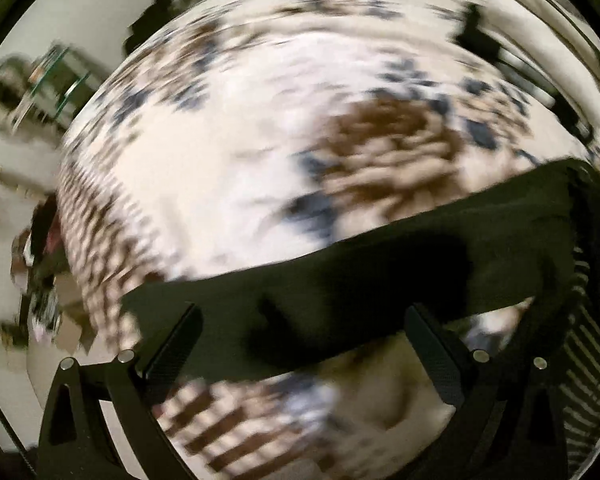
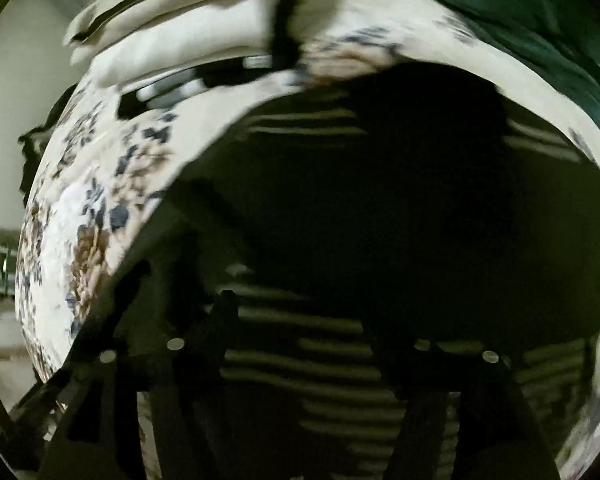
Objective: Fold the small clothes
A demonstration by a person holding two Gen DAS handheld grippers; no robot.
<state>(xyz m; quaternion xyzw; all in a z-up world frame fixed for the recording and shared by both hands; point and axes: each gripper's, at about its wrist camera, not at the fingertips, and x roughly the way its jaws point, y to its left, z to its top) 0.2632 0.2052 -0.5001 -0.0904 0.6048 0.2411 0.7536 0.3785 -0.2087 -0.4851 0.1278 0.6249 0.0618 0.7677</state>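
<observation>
The dark garment with pale stripes (image 2: 340, 216) is lying on the bed's white quilt printed with brown and blue-grey flowers (image 1: 220, 168), and everything else here is being placed against that garment. In the left wrist view a plain dark band of it (image 1: 380, 264) is stretching across the frame just beyond the left gripper (image 1: 304, 320), whose jaws are standing wide apart with the cloth passing in front of and between them; no pad appears to be pressing on it, so that gripper is reading as released. In the right wrist view the right gripper (image 2: 300, 320) is hanging directly over the garment's striped part, its jaws spread and nothing pinched — the fabric is lying loose beneath them.

Both views are smearing with motion, so edges are hard to place. The risk from here, as I judge it: with neither gripper holding, a fold laid over may be springing back or slumping — soft cloth on a soft quilt is giving little to press against. A hurried regrasp could also be catching the quilt along with the garment, dragging both.
</observation>
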